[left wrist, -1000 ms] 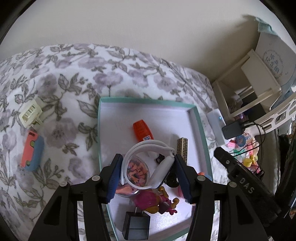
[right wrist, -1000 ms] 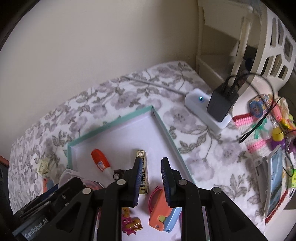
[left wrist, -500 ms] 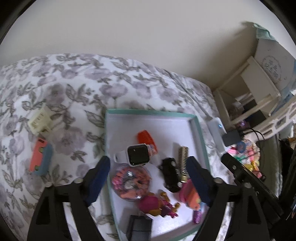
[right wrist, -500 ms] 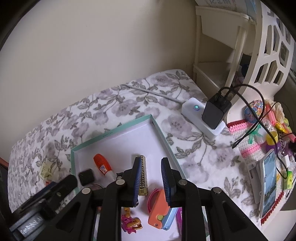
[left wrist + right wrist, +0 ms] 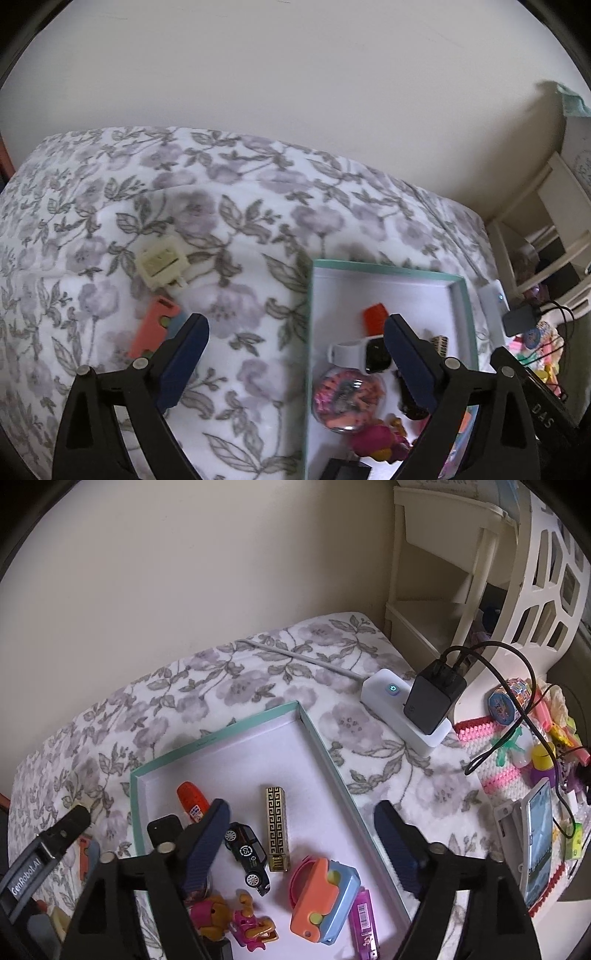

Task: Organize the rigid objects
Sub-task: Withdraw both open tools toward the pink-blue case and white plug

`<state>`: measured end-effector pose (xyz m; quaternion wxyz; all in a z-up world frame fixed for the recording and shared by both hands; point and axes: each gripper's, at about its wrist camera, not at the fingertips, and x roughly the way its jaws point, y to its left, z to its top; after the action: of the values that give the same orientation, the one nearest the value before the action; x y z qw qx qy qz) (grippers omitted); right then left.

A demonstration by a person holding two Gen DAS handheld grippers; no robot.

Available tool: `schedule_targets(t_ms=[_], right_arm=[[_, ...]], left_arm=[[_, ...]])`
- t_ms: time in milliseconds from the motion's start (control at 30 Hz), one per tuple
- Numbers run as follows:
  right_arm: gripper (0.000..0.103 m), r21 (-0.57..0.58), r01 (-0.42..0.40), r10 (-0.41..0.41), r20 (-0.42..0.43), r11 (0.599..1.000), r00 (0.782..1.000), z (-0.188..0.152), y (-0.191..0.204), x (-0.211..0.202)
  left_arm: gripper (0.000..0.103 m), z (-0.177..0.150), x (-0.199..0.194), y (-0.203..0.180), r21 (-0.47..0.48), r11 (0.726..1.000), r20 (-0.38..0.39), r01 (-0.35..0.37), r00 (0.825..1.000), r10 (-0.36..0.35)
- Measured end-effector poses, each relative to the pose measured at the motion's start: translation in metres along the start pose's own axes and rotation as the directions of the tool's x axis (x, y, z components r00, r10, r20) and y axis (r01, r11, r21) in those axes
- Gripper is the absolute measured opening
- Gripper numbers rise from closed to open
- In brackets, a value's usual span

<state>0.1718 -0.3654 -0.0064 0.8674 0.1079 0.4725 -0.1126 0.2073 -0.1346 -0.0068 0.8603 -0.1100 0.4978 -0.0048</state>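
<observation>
Both grippers, left (image 5: 295, 360) and right (image 5: 301, 843), were opening wide and held nothing above the tray (image 5: 332, 760) of toys.

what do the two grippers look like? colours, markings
Both alike: left gripper and right gripper have matte black triangular frames with cut-outs, silver screw heads, and dark blue ribbed pads on the fingers. Side labels: white "GenRobot.AI" on the left, "DAS" on the right.
</observation>
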Motion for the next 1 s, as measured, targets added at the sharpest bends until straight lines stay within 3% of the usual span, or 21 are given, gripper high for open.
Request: schedule_targets(t_ms=[67,200,600,1000], right_arm=[[0.087,-0.003,-0.002,0.002,0.002,1.000,1.000,0.000,0.000,0.001],[0.101,-0.009,0.002,-0.002,0.011,1.000,1.000,0.000,0.002,0.001],[0.102,-0.072,-0.011,0.012,0.012,0.997,1.000,-0.003,0.026,0.004],[0.102,-0.165,-0.093,0.092,-0.010,0.982,0.996,-0.016,0.077,0.011]], left_arm=[[0.096,0.001,0.000,0.004,-0.007,1.000,0.004,-0.014,1.000,0.014],[0.096,0.003,0.001,0.009,-0.016,0.999,0.015,-0.040,0.999,0.040],[0.097,0.009,-0.004,0.032,-0.057,0.995,0.060,-0.079,0.995,0.082],[0.097,0.016,-0.006,0.085,-0.148,0.985,-0.013,-0.085,0.996,0.084]])
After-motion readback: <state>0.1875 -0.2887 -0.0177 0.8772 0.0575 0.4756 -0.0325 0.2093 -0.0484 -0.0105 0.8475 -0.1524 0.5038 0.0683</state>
